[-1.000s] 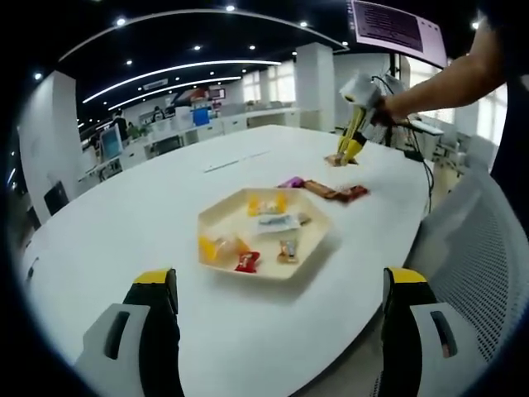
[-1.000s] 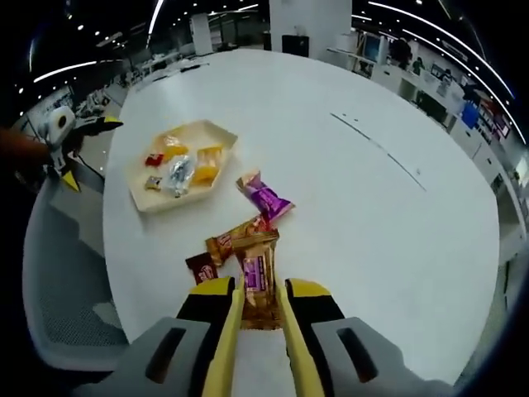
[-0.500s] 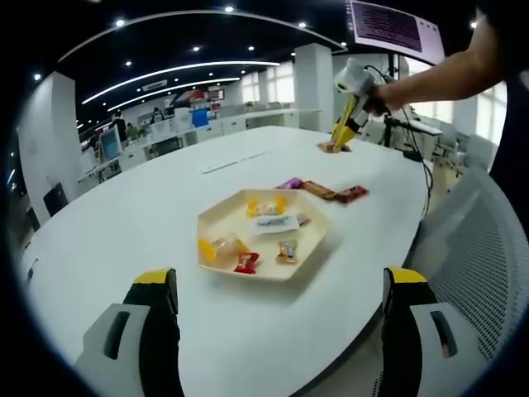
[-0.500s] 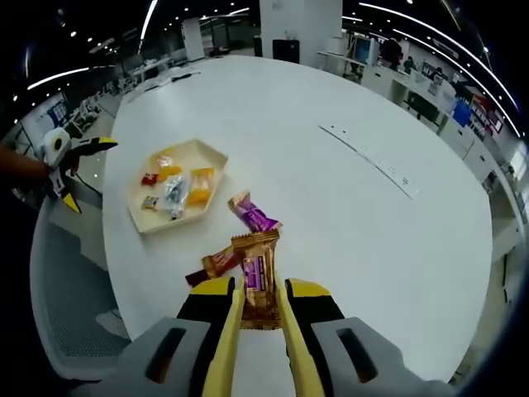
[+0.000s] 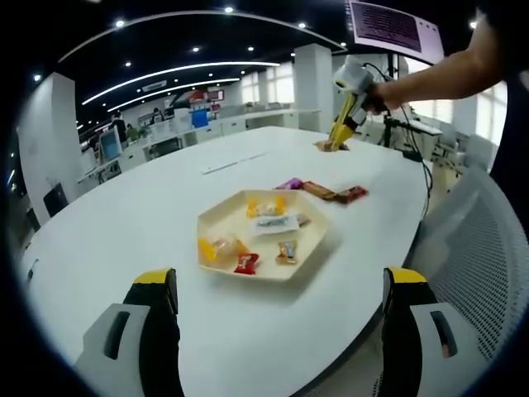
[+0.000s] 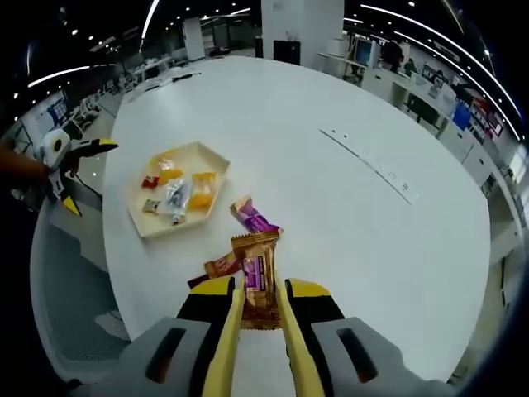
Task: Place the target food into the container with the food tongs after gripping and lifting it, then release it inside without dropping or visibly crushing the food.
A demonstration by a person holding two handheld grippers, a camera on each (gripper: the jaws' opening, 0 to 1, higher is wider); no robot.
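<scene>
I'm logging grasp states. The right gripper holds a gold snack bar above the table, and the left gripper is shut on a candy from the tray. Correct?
Not quite. The right gripper does hold the gold snack bar above the table, but the left gripper holds nothing: the left gripper view shows its jaws wide apart, short of the tray.

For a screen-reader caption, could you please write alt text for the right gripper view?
The right gripper holds a gold-brown snack bar between its yellow jaws, lifted above a round white table. Below lie a purple wrapper and a brown wrapper, and farther off a cream hexagonal tray of wrapped snacks.
</scene>
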